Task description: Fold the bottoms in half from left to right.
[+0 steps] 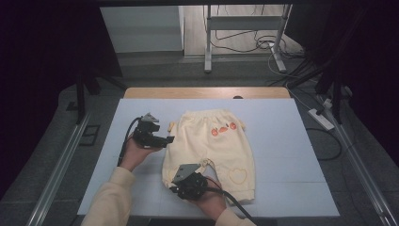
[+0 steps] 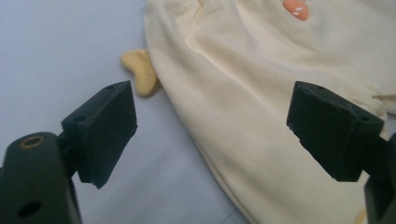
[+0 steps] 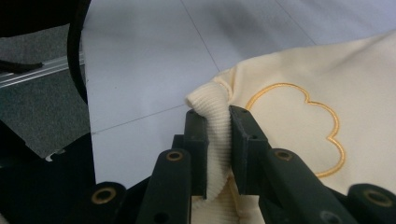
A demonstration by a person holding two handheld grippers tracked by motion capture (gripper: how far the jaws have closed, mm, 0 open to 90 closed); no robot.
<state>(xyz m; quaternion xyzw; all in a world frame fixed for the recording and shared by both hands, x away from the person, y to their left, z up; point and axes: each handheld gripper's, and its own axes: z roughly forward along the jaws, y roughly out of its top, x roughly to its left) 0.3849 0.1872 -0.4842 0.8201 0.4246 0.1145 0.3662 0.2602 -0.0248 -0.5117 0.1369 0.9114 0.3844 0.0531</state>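
Note:
A pair of cream-yellow baby trousers lies flat on the pale board, waist toward the far side. My left gripper hovers at the trousers' left edge. Its jaws stand wide open over the fabric, and nothing is between them. A small tan tab sticks out from that edge. My right gripper is at the near left leg end. There it is shut on the ribbed cuff, beside a cloud-shaped outline stitched in yellow.
The board covers a wooden table. Orange motifs mark the trousers near the waist. A power strip and cables lie on the floor at right, and a metal stand rises behind. Bare board stretches to the right.

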